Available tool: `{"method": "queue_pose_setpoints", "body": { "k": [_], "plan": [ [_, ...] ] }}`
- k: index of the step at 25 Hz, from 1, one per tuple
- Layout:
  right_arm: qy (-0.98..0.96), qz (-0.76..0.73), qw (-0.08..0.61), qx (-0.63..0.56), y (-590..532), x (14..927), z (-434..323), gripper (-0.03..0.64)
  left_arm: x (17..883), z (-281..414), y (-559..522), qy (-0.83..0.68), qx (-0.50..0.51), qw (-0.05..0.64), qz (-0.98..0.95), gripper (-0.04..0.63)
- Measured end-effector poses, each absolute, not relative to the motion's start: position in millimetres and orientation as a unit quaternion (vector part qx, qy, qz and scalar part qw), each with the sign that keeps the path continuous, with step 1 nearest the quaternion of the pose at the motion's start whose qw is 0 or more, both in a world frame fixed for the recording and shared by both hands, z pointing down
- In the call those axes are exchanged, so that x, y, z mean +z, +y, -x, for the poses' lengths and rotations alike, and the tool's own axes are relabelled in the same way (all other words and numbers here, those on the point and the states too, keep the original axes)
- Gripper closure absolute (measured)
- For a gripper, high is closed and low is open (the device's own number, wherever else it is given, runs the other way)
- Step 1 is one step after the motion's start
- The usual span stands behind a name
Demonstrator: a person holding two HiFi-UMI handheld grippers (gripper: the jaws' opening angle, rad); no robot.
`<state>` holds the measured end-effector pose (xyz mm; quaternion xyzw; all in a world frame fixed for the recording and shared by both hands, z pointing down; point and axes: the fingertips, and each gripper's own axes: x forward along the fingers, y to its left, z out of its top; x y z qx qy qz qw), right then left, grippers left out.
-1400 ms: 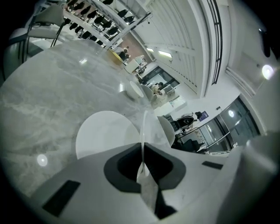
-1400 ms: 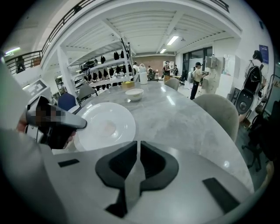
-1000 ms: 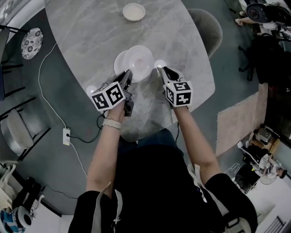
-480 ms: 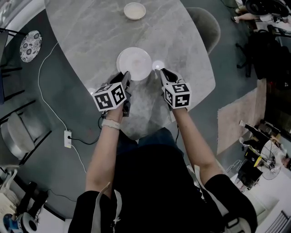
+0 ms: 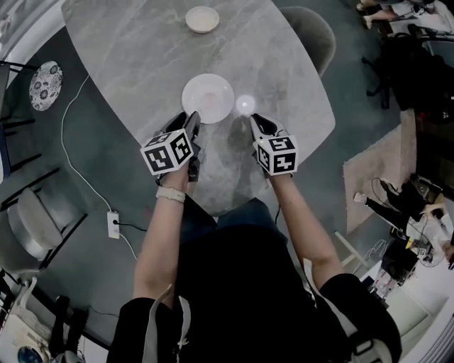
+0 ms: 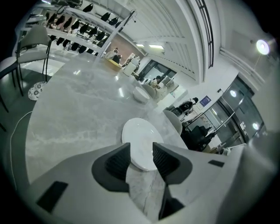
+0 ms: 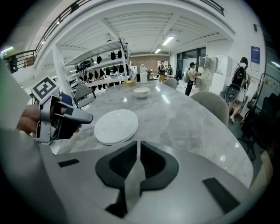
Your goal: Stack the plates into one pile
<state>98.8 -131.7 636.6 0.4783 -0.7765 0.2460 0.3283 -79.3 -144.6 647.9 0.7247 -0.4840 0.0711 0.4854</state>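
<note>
Nearest, the left gripper [image 5: 193, 120] has just been opening its fingers. They stand wide and hold nothing. The right gripper [image 5: 254, 120] has its fingers shut and empty. Just past them the pile of plates [image 5: 208, 98] sits on the bench [image 5: 142, 49]. The plates look hard, slippery and easy to break, so hold them by the rim. A bowl [image 5: 202, 19] sits far off.

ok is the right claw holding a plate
No, the right claw is shut and empty; the round white plate pile lies ahead of it.
</note>
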Motion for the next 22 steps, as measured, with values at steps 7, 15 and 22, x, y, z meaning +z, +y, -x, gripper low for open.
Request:
{"method": "queue_pose_setpoints", "body": {
  "k": [7,15,22],
  "plan": [
    [-0.776,-0.492,0.313,0.240,-122,617,-90,0.581,628,83,-138,-0.464,0.097,0.448,-0.758,0.448],
    [-0.789,-0.510,0.270,0.210,-118,557,-80,0.581,578,85,-139,-0.449,0.115,0.372,-0.804,0.518],
    [-0.814,-0.503,0.234,0.172,-107,492,-78,0.581,512,66,-131,-0.433,0.113,0.286,-0.847,0.584]
  ]
}}
